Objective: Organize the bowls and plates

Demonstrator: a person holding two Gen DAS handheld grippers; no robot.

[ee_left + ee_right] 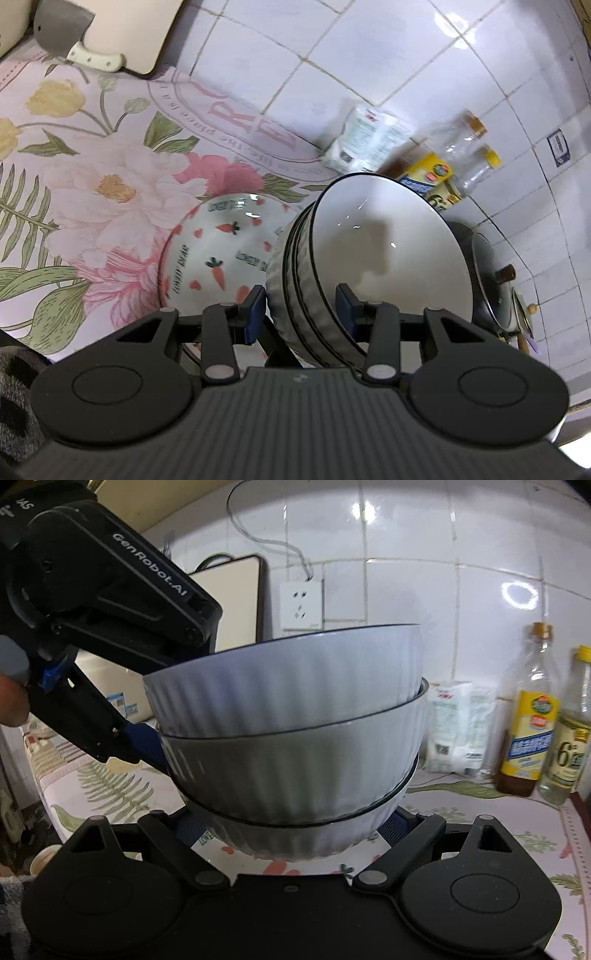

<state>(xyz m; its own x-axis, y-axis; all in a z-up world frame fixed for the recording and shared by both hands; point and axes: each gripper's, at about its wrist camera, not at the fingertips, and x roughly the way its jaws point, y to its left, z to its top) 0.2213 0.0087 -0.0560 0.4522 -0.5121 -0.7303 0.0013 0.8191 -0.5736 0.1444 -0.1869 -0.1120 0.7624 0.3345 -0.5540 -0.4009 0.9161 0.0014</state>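
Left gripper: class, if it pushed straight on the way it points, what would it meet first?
The left gripper already straddles the stack of ribbed bowls, so it would press into that stack first.

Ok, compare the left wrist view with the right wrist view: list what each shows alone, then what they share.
Left wrist only: the cleaver on a cutting board, the carrot-print bowl's inside, a dark lidded pot.

Right wrist only: the wall socket, and the left hand-held gripper clamped on the rim of the stack from outside.

Both: the stack of three ribbed grey bowls, the two bottles, the white packet, the floral cloth, the white wall tiles.
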